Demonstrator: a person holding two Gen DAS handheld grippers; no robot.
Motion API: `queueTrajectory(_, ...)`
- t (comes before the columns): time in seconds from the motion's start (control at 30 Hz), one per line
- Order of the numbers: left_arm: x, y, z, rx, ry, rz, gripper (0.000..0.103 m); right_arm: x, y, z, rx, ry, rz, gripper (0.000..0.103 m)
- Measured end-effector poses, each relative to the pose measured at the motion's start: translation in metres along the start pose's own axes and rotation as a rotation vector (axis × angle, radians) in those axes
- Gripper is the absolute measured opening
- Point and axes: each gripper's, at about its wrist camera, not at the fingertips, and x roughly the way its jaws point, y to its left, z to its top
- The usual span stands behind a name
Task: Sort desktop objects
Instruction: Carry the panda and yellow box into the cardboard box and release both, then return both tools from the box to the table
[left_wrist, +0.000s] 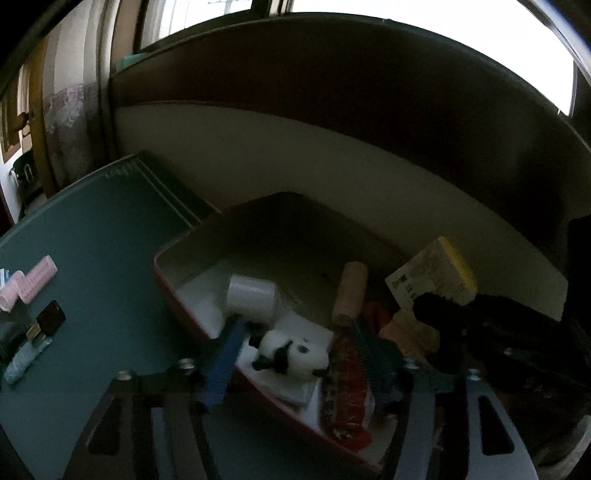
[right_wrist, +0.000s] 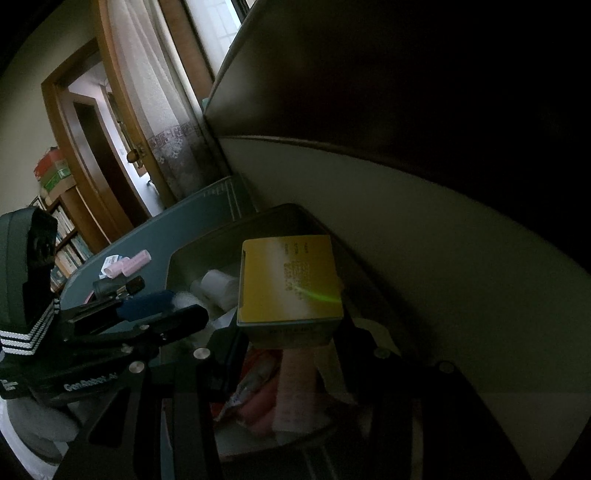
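A red-rimmed bin (left_wrist: 173, 284) sits on the green mat and holds a white roll (left_wrist: 251, 299), a black-and-white panda toy (left_wrist: 295, 356), a peach roller (left_wrist: 351, 291) and a red packet (left_wrist: 345, 387). My left gripper (left_wrist: 295, 326) hangs over the bin, open. The panda lies between its blue fingers (left_wrist: 225, 354), with a gap on each side. My right gripper (right_wrist: 291, 334) is shut on a yellow-topped box (right_wrist: 291, 280) above the bin's far end. That box (left_wrist: 434, 275) also shows at the right in the left wrist view.
Pink hair rollers (left_wrist: 35, 278), a small black item (left_wrist: 51, 317) and a pale tube (left_wrist: 24, 360) lie on the green mat (left_wrist: 103, 229) left of the bin. A tall partition (left_wrist: 332, 158) stands close behind. A doorway and bookshelf (right_wrist: 70, 236) lie beyond the desk.
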Motion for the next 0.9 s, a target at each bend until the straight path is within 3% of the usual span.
queueTrajectory(0.43,-0.033,0.007,-0.012,-0.051,-0.053,0.024,0.071,0.004,0.008,0.0,-0.017,0.018,0.004,0.05)
queueTrajectory(0.9,-0.053,0.045,-0.022,-0.149,-0.073,0.082,0.071,0.017,0.024,0.006,-0.044,0.027,-0.009,0.05)
